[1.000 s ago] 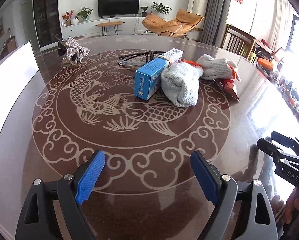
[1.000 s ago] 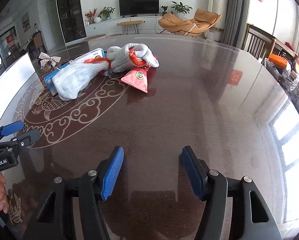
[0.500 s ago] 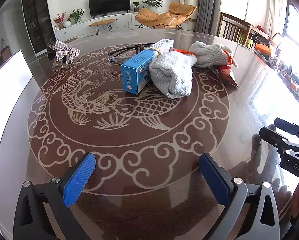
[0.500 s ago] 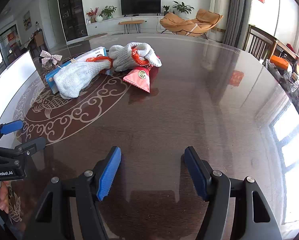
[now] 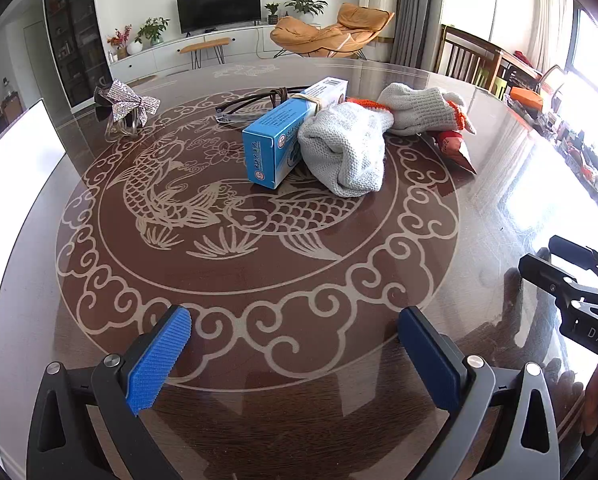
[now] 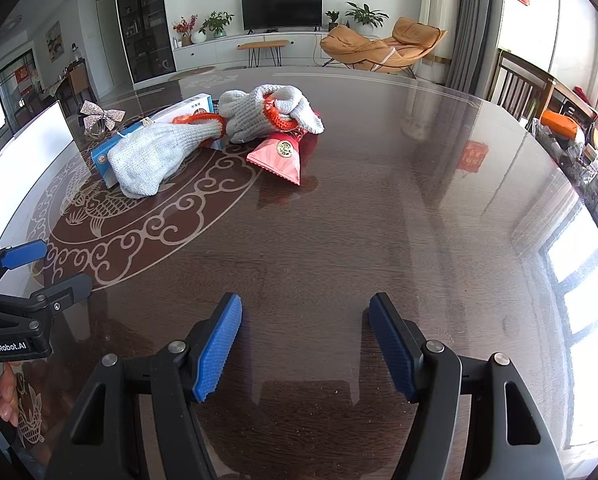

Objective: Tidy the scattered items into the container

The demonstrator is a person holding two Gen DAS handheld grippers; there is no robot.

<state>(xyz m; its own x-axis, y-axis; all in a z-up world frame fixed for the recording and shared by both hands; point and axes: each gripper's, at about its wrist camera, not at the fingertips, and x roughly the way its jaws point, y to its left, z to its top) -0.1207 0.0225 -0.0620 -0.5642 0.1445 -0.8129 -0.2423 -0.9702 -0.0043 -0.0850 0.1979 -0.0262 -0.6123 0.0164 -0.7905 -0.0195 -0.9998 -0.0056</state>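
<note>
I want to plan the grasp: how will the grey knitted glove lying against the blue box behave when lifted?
The grey knitted glove looks soft and crumpled, so it will probably sag. It leans on the blue box, so lifting may nudge that. Knit likely grips well.

The left claw (image 5: 295, 354) hangs over the dark desk (image 5: 259, 280), blue pads wide apart with nothing between them. Farther off, a blue box (image 5: 285, 140) touches a grey knit glove (image 5: 345, 146); glasses (image 5: 251, 102) lie behind, and a sparkly bow (image 5: 125, 100) sits apart to the left.
</note>
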